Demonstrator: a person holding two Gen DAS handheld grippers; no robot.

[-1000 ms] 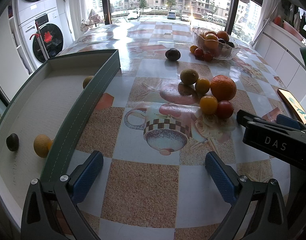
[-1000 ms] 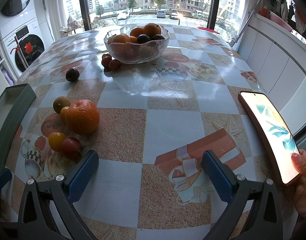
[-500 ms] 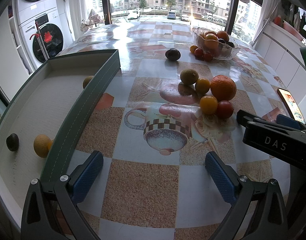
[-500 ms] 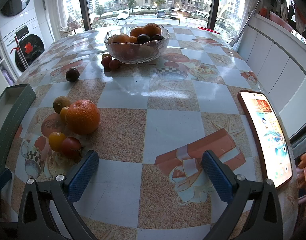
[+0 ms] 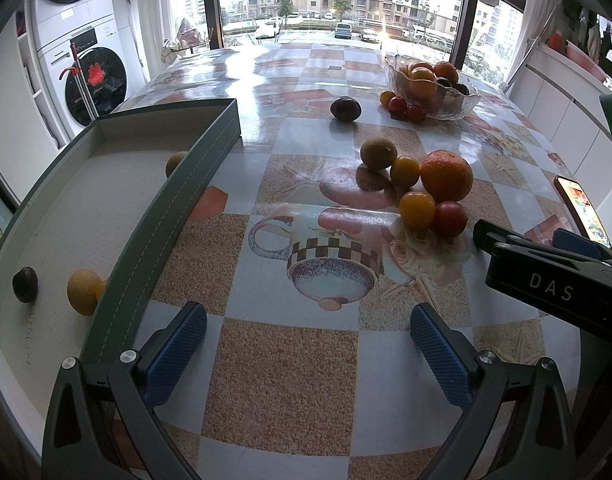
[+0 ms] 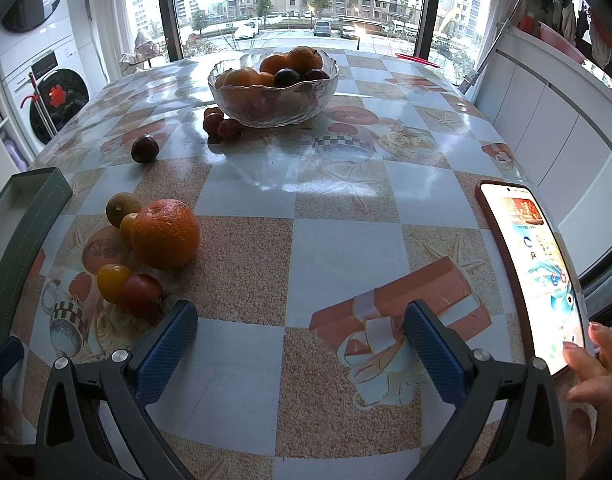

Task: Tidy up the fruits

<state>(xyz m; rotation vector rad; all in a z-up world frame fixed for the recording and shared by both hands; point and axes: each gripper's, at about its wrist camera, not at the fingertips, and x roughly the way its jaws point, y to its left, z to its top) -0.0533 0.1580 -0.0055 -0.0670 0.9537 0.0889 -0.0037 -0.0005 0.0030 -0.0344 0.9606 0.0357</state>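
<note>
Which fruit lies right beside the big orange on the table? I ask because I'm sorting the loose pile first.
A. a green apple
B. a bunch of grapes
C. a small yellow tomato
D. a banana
C: in the left wrist view a small yellow tomato sits against the big orange, with another yellow one and a red tomato just in front; no banana, apple or grapes appear.
</note>
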